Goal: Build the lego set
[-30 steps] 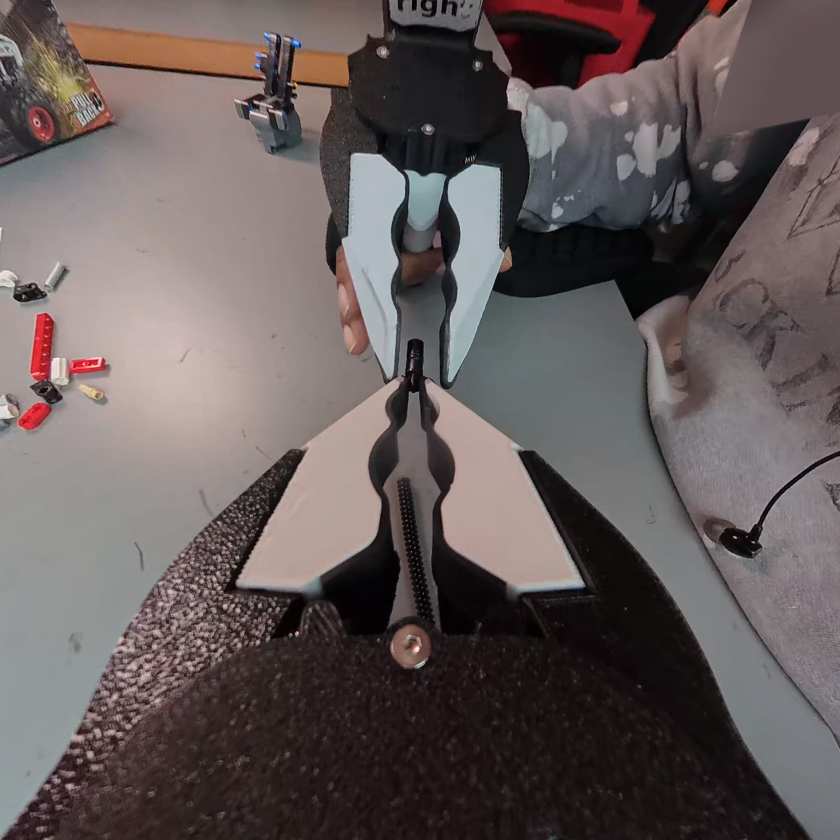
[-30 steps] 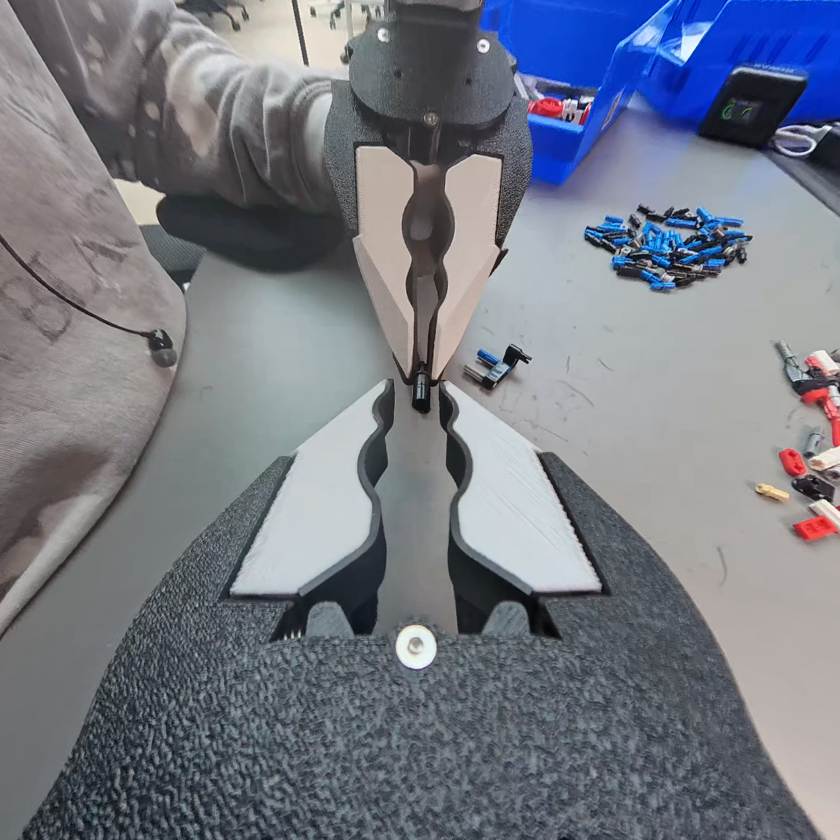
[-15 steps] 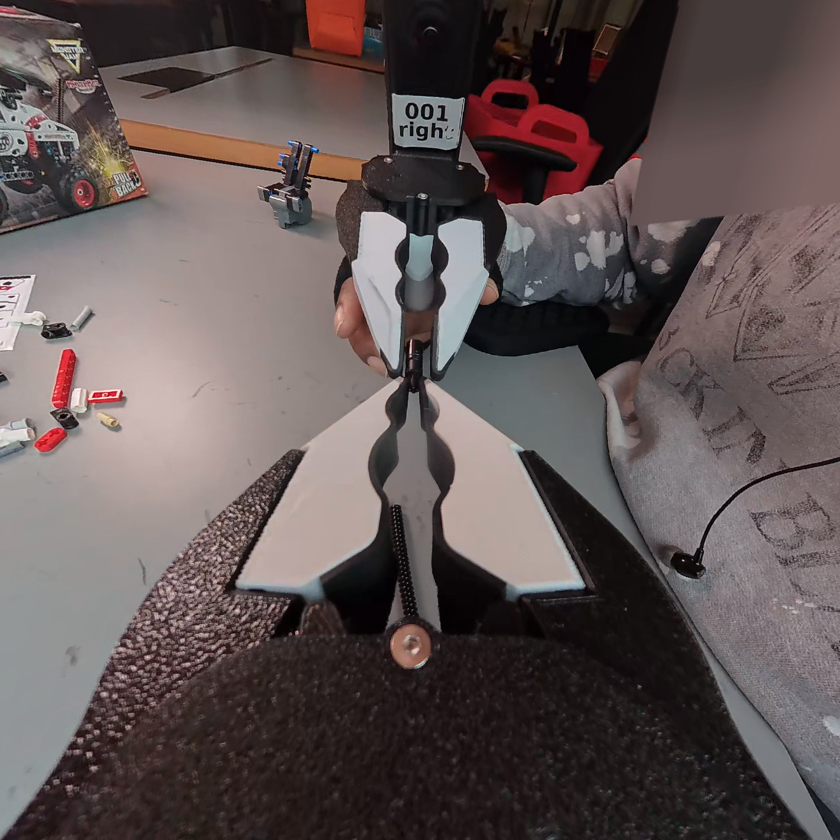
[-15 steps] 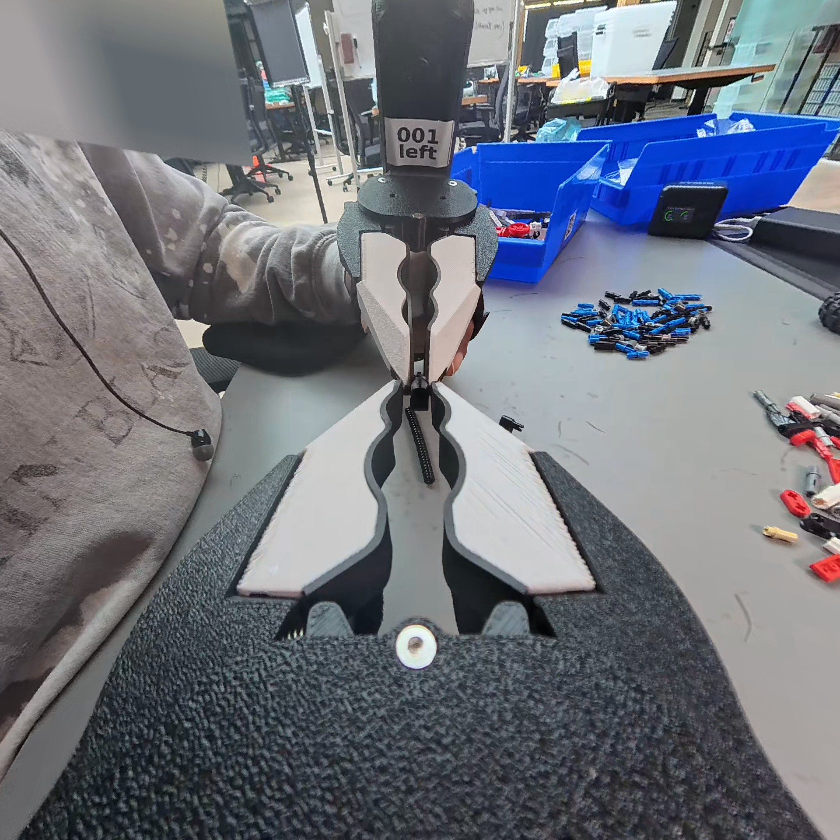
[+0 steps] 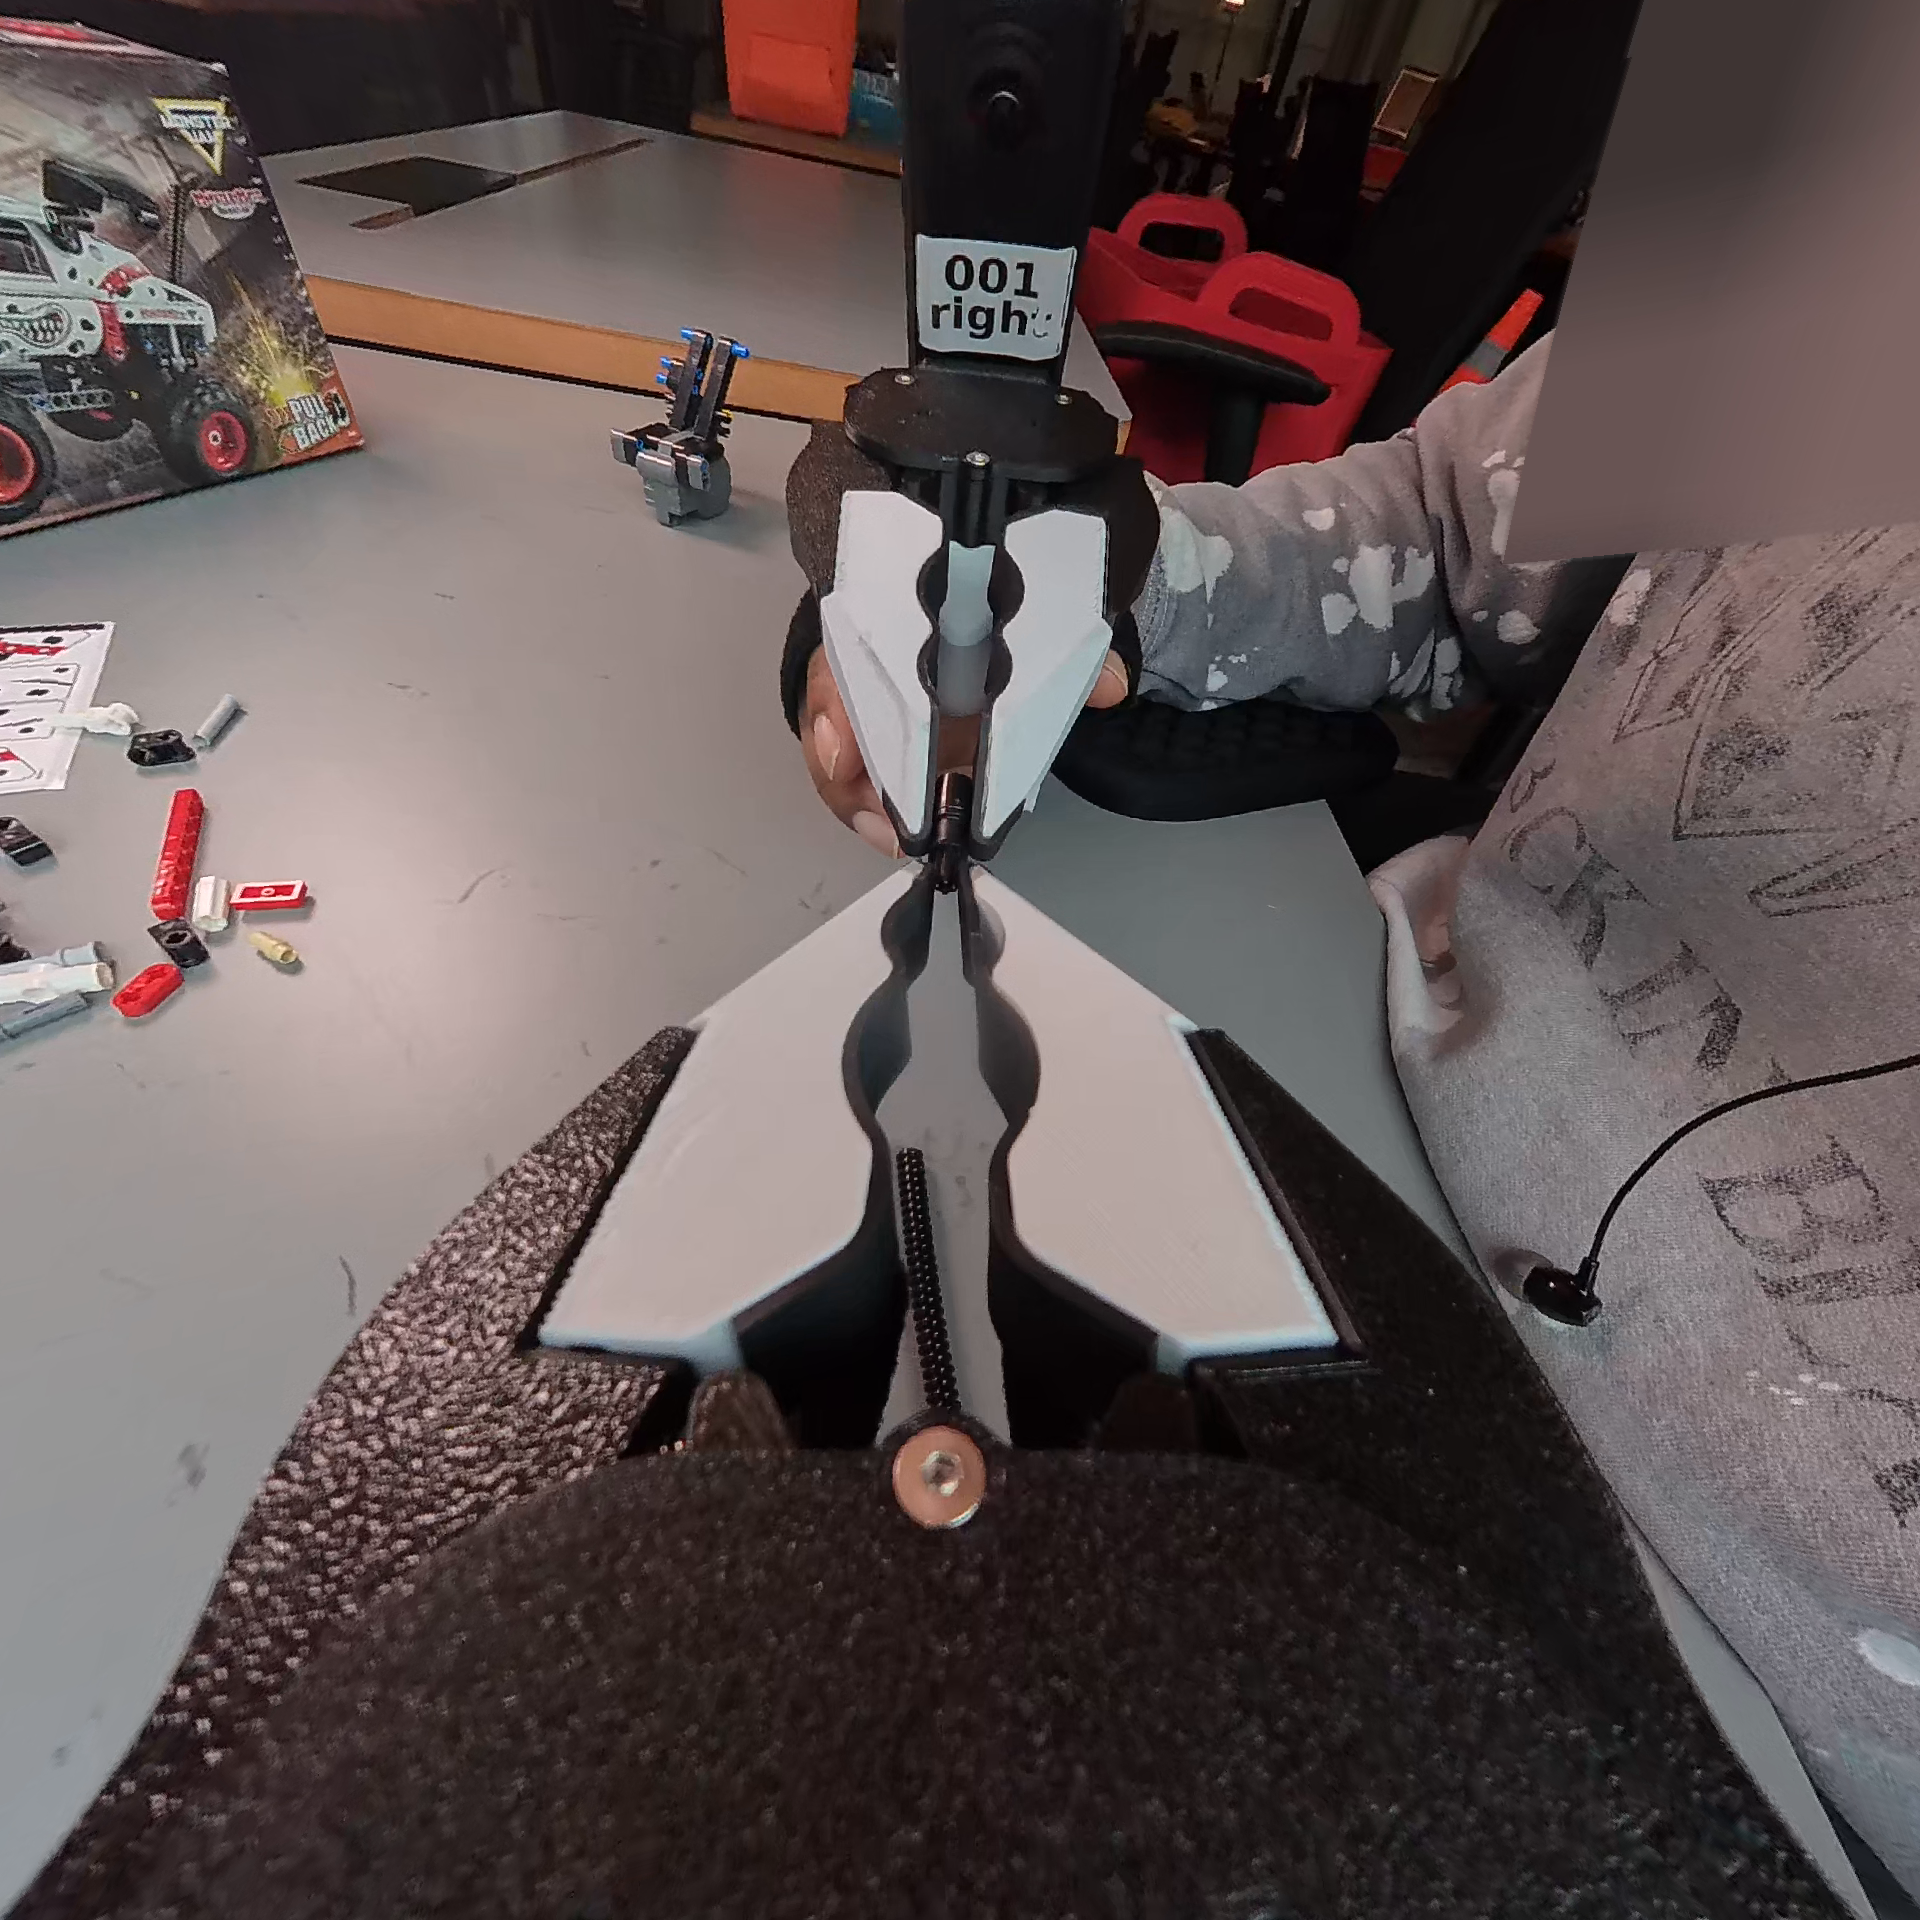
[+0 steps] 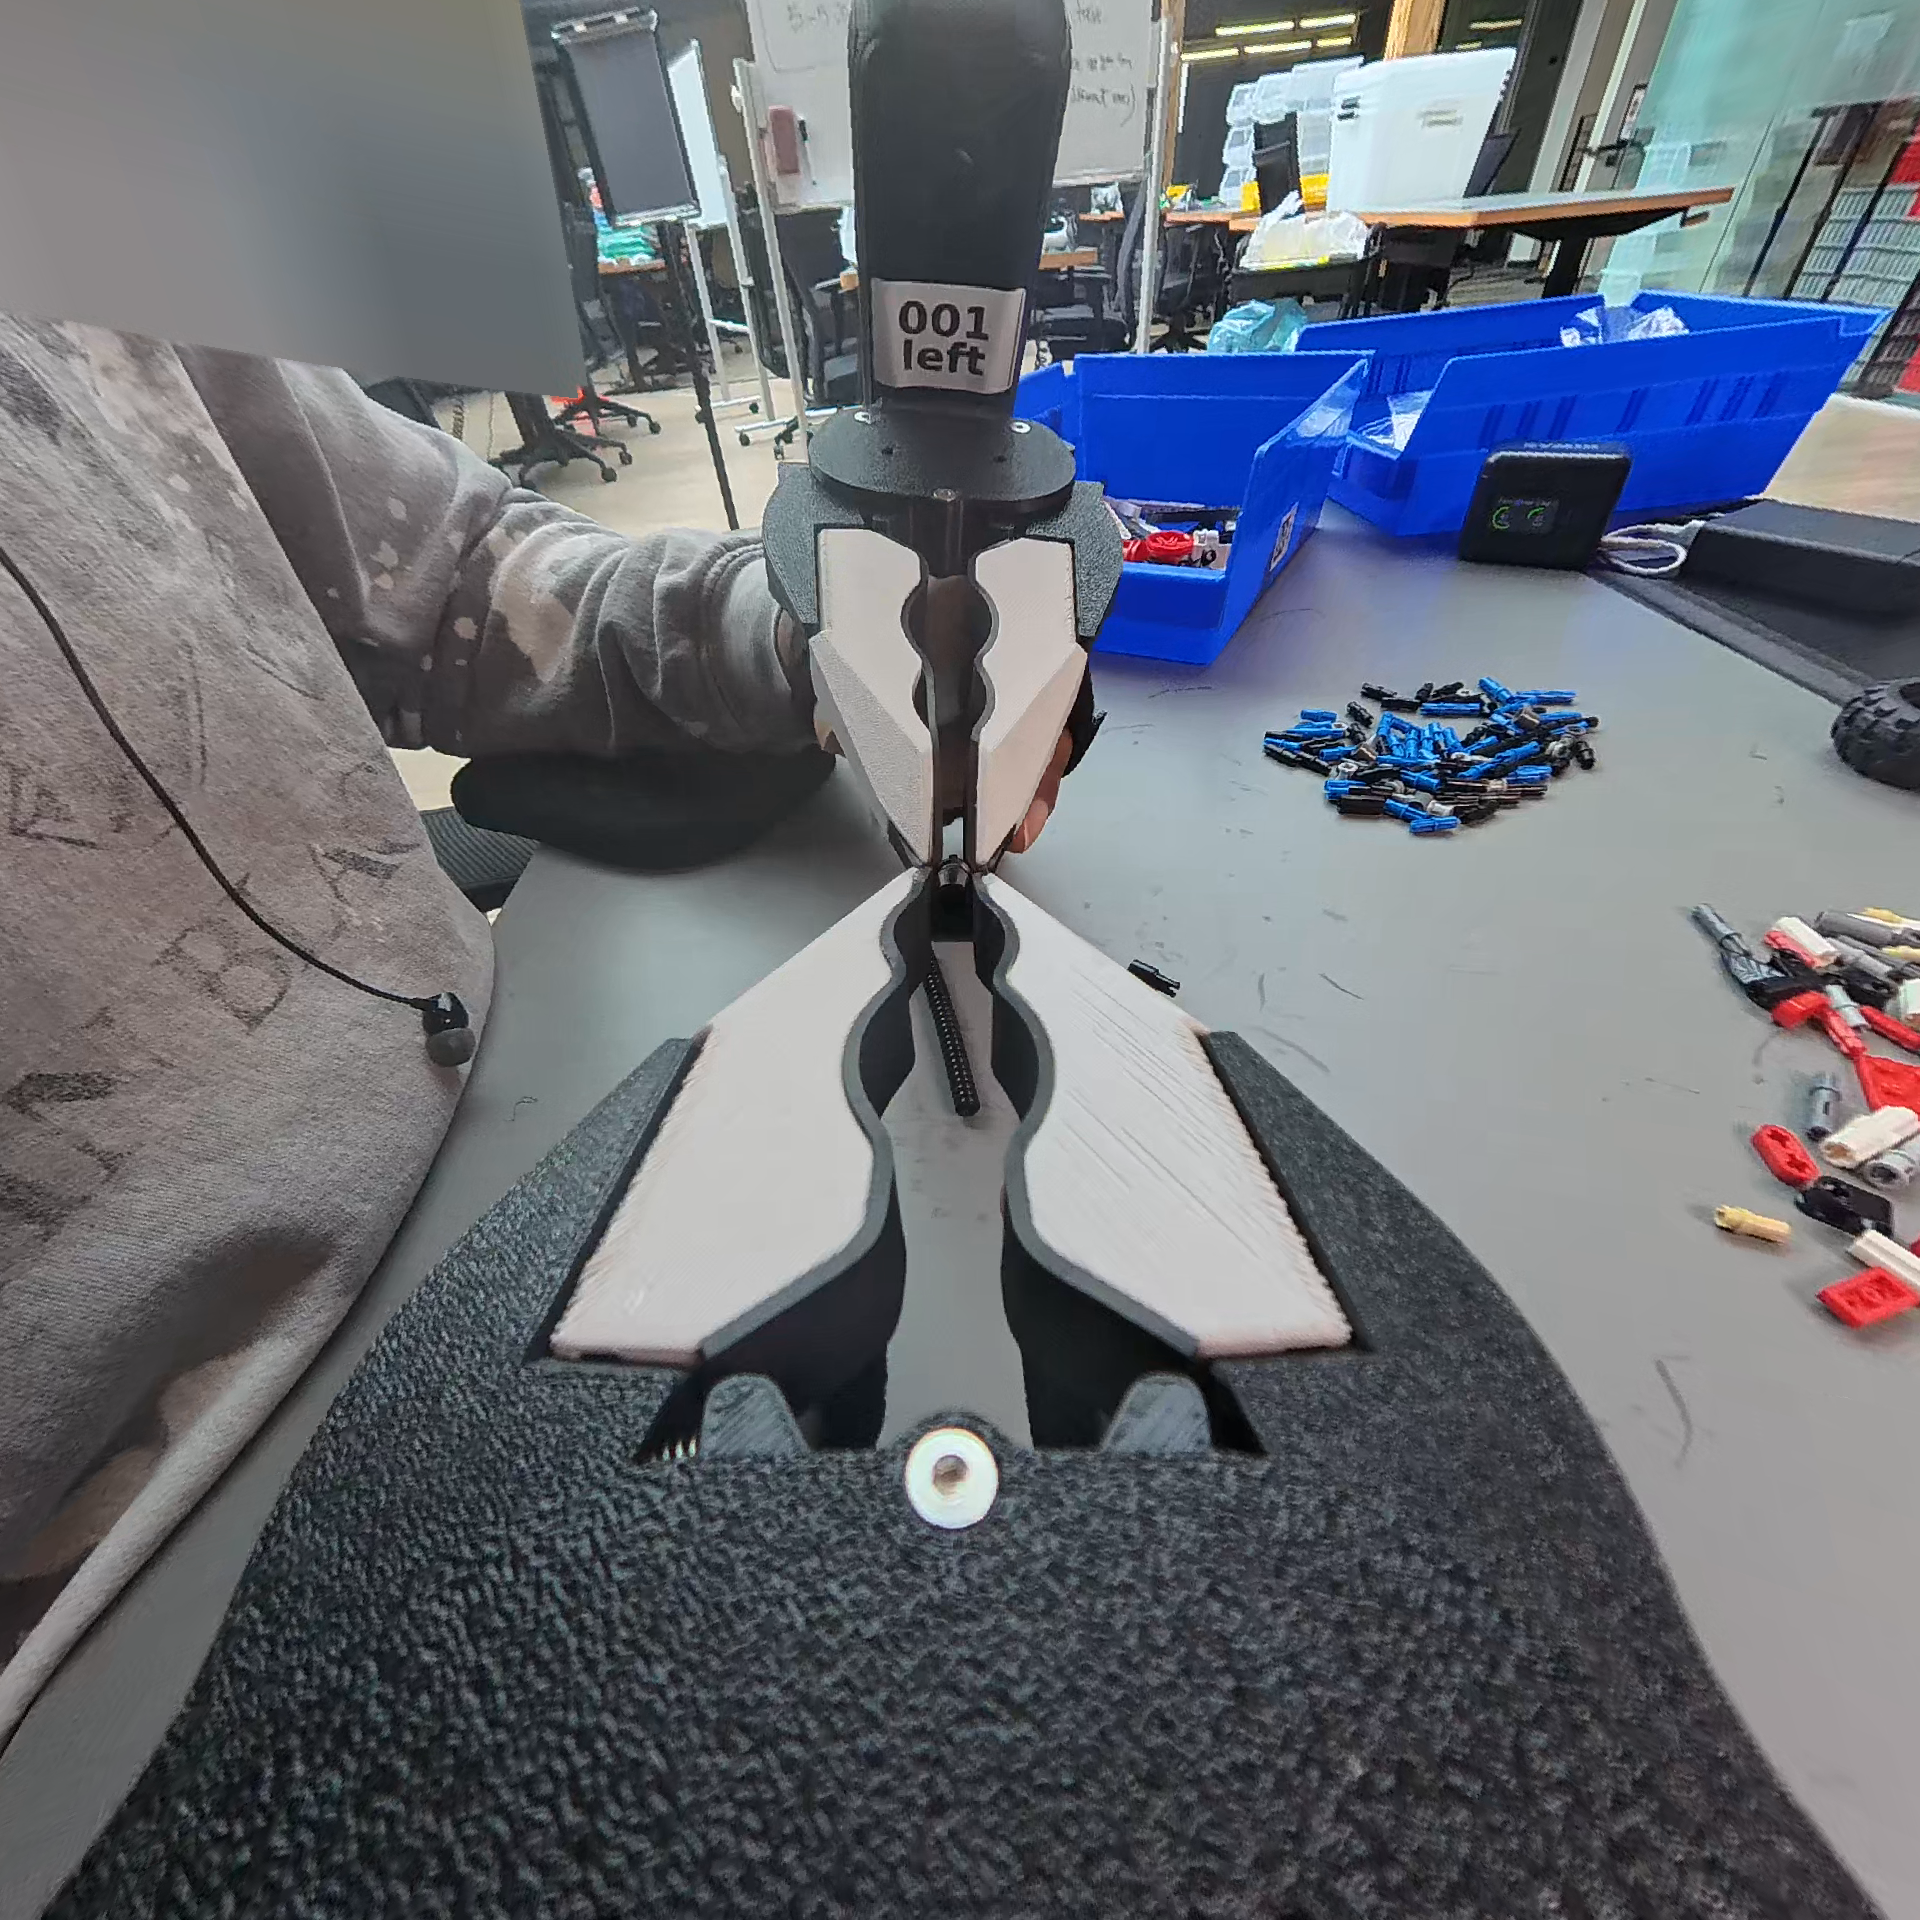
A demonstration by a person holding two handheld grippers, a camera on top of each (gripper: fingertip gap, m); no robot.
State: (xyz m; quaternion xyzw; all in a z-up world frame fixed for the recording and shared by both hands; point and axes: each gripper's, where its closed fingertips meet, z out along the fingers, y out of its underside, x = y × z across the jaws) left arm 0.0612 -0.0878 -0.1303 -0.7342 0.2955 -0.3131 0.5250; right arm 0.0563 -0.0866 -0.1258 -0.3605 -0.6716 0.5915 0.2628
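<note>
A small black pin (image 5: 951,816) is held above the grey table (image 5: 540,727), between the two grippers, which meet tip to tip. My left gripper (image 5: 940,888) is shut on its near end. My right gripper (image 5: 948,836) faces it and is shut on the far end. In the right wrist view the pin (image 6: 948,899) sits between my right gripper's (image 6: 948,883) tips, with the left gripper (image 6: 948,852) just beyond. A black ribbed rod (image 6: 951,1039) shows between the fingers; I cannot tell what it is.
The set's box (image 5: 135,291), a small grey assembly with blue pins (image 5: 686,447), an instruction sheet (image 5: 42,696) and loose red, white and black parts (image 5: 177,894) lie on the left. A blue-black pin pile (image 6: 1434,758), blue bins (image 6: 1216,499) and a tyre (image 6: 1881,727) are on the right. Only a small space, under 4 cm, lies between the two pairs of fingers.
My right gripper was open around the pin's end and has shut on it. Both grippers have tilted up from the table, so more of the room shows.
</note>
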